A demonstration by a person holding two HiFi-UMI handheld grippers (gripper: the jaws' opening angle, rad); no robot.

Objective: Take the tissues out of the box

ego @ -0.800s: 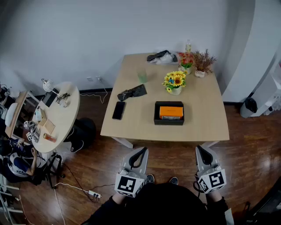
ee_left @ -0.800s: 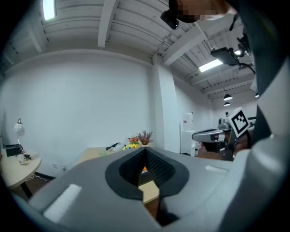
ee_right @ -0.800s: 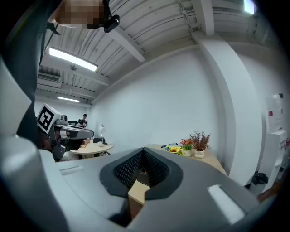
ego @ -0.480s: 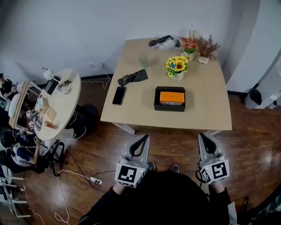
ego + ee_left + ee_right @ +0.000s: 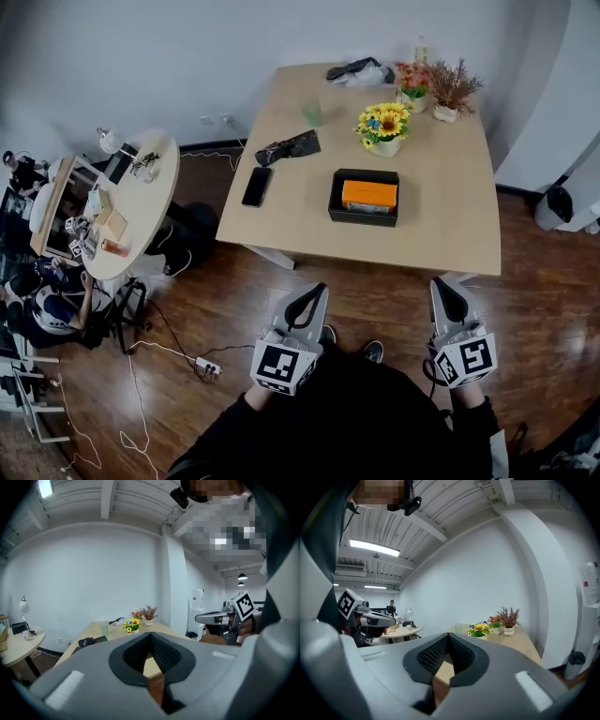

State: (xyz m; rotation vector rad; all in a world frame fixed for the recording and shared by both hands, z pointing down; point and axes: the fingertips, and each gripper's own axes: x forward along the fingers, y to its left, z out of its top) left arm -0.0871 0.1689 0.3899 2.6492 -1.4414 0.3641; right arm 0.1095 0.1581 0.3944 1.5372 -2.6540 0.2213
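Note:
A black box (image 5: 364, 197) holding an orange tissue pack (image 5: 367, 195) sits near the front of the square wooden table (image 5: 441, 234) in the head view. My left gripper (image 5: 314, 292) and right gripper (image 5: 444, 285) are held over the wooden floor, short of the table's front edge and well apart from the box. Both are shut with nothing between their jaws. In the left gripper view my left gripper (image 5: 150, 634) has its tips together, and the right gripper (image 5: 448, 636) looks the same in its own view. The box is hidden in both gripper views.
On the table are a sunflower vase (image 5: 382, 127), two small plants (image 5: 454, 90), a green cup (image 5: 312, 113), a black phone (image 5: 256, 186), a dark bundle (image 5: 289, 147) and a bag (image 5: 356, 70). A cluttered round table (image 5: 112, 202) stands at the left, with cables and a power strip (image 5: 208, 367) on the floor.
The view has shifted: the table and box now lie slightly higher and further right in the head view. Both grippers sit a little lower in the picture, still shut.

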